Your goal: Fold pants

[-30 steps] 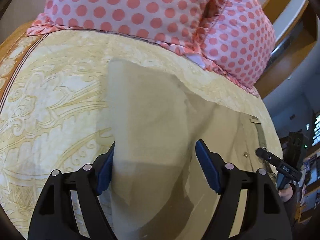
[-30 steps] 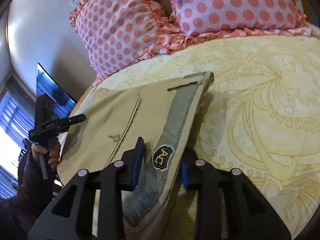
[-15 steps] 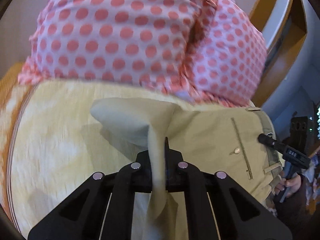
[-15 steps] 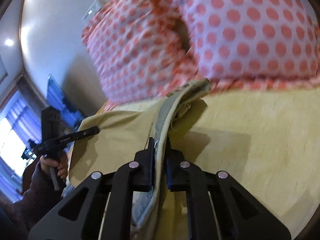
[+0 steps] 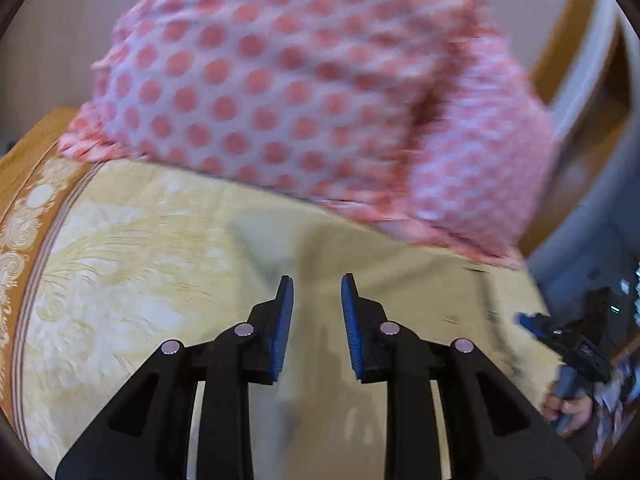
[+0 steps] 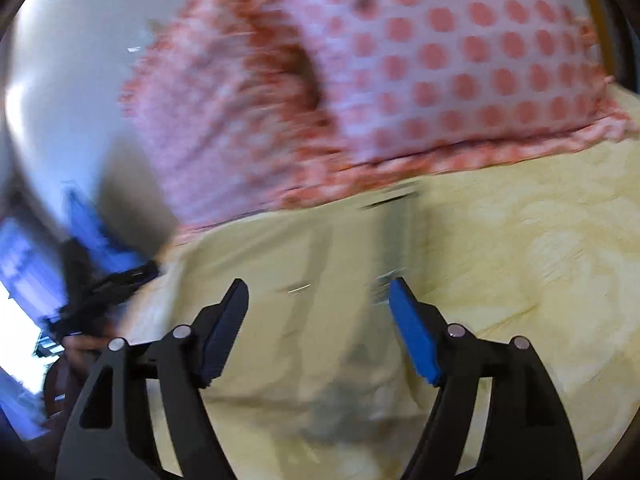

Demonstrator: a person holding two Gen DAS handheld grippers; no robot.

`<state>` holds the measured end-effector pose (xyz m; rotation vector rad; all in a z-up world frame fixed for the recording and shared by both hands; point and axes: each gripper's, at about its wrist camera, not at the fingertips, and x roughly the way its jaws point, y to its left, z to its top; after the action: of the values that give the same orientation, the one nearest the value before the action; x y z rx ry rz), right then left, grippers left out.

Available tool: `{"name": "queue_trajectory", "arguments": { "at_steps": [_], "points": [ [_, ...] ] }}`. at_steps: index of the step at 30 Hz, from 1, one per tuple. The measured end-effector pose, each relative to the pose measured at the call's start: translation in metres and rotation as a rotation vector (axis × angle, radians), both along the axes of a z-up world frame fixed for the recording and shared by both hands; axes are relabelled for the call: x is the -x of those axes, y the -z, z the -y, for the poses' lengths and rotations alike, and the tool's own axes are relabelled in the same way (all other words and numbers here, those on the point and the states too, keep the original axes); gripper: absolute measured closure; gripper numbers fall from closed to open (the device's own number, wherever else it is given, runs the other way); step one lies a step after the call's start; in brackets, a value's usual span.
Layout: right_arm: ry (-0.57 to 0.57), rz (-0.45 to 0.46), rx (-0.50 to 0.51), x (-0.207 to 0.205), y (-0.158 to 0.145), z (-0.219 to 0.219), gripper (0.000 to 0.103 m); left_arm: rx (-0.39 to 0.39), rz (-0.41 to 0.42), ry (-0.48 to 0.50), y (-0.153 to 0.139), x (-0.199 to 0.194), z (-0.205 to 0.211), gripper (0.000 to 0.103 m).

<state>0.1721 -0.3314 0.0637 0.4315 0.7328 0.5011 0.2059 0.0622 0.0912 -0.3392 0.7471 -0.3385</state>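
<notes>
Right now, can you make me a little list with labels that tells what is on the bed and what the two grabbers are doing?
pants: tan pants lying flat on the bed
bed cover: yellow patterned cover
pillows: pink polka-dot pillows behind the pants
left gripper: left gripper open, holding nothing, over the pants
right gripper: right gripper open wide, holding nothing, over the grey waistband
picture: blurry

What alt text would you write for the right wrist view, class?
The open right tool hovers over khaki pants lying flat on a yellow patterned bedspread, holding nothing. Pink polka-dot pillows lie beyond, and the left tool shows blurred at left.
</notes>
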Motion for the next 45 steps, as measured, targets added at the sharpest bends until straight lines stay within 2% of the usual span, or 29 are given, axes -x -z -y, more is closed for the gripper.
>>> {"name": "queue_trajectory", "arguments": {
  "at_steps": [2, 4, 5, 6, 7, 8, 9, 10, 11, 12, 13, 14, 16, 17, 18, 19, 21, 22, 23, 27, 30, 31, 33, 38, 45],
  "points": [
    [-0.068, -0.027, -0.07, 0.009, 0.006, -0.012, 0.028, 0.034, 0.003, 0.105, -0.001, 0.018, 0.021, 0.075],
    [-0.1, -0.102, -0.143, 0.006, 0.022, -0.019, 0.026, 0.04, -0.055, 0.177, 0.013, 0.021, 0.042, 0.075],
    [-0.073, -0.158, -0.152, 0.002, 0.035, -0.019, 0.026, 0.024, -0.106, 0.19, 0.026, 0.017, 0.051, 0.075],
    [-0.055, -0.183, -0.153, 0.001, 0.043, -0.018, 0.029, -0.002, -0.148, 0.174, 0.038, 0.011, 0.054, 0.075],
    [-0.024, -0.21, -0.203, -0.002, 0.055, -0.011, 0.038, -0.027, -0.194, 0.144, 0.052, 0.004, 0.055, 0.076],
    [0.002, -0.214, -0.264, -0.002, 0.062, -0.003, 0.045, 0.009, -0.23, 0.137, 0.067, -0.003, 0.05, 0.076],
    [0.023, -0.234, -0.309, -0.003, 0.065, 0.002, 0.047, 0.064, -0.215, 0.12, 0.07, -0.005, 0.043, 0.076],
    [0.032, -0.252, -0.333, -0.003, 0.065, 0.005, 0.047, 0.086, -0.235, 0.114, 0.07, -0.005, 0.041, 0.076],
    [0.05, -0.243, -0.308, 0.002, 0.059, 0.004, 0.039, 0.102, -0.247, 0.096, 0.066, -0.001, 0.039, 0.076],
    [0.062, -0.216, -0.268, 0.007, 0.054, 0.0, 0.029, 0.084, -0.232, 0.081, 0.06, 0.007, 0.039, 0.076],
    [0.066, -0.142, -0.191, 0.023, 0.04, -0.008, 0.006, 0.039, -0.203, 0.068, 0.052, 0.018, 0.039, 0.075],
    [0.067, -0.099, -0.149, 0.033, 0.034, -0.013, 0.002, -0.02, -0.151, 0.067, 0.041, 0.038, 0.041, 0.075],
    [0.064, 0.022, 0.003, 0.068, 0.019, -0.038, 0.002, -0.084, -0.102, 0.054, 0.033, 0.064, 0.043, 0.071],
    [0.062, 0.057, 0.056, 0.081, 0.017, -0.049, 0.002, -0.126, -0.082, 0.034, 0.031, 0.084, 0.042, 0.029],
    [0.065, 0.079, 0.096, 0.092, 0.018, -0.054, 0.002, -0.164, -0.065, 0.006, 0.031, 0.102, 0.043, 0.001],
    [0.081, 0.108, 0.174, 0.109, 0.021, -0.069, 0.002, -0.188, -0.022, -0.027, 0.032, 0.121, 0.043, 0.003],
    [0.112, 0.144, 0.284, 0.133, 0.031, -0.087, 0.002, -0.302, 0.076, -0.073, 0.038, 0.163, 0.048, 0.001],
    [0.127, 0.157, 0.327, 0.142, 0.036, -0.093, 0.002, -0.345, 0.094, -0.092, 0.041, 0.175, 0.049, 0.001],
    [0.144, 0.171, 0.368, 0.148, 0.04, -0.101, 0.002, -0.392, 0.096, -0.121, 0.048, 0.187, 0.054, 0.001],
    [0.181, 0.174, 0.471, 0.162, 0.059, -0.116, 0.002, -0.417, 0.067, -0.153, 0.066, 0.201, 0.062, 0.001],
    [0.197, 0.172, 0.525, 0.169, 0.071, -0.123, 0.002, -0.478, 0.053, -0.183, 0.078, 0.203, 0.066, 0.001],
    [0.2, 0.172, 0.539, 0.17, 0.074, -0.125, 0.002, -0.486, 0.045, -0.19, 0.082, 0.203, 0.066, 0.001],
    [0.2, 0.161, 0.564, 0.17, 0.084, -0.129, 0.002, -0.445, 0.076, -0.202, 0.087, 0.208, 0.061, 0.001],
    [0.246, 0.232, 0.529, 0.181, 0.091, -0.127, 0.002, -0.447, 0.166, -0.211, 0.094, 0.22, 0.062, 0.001],
    [0.261, 0.248, 0.533, 0.182, 0.092, -0.128, 0.002, -0.446, 0.196, -0.208, 0.095, 0.223, 0.062, 0.001]
  ]
}}
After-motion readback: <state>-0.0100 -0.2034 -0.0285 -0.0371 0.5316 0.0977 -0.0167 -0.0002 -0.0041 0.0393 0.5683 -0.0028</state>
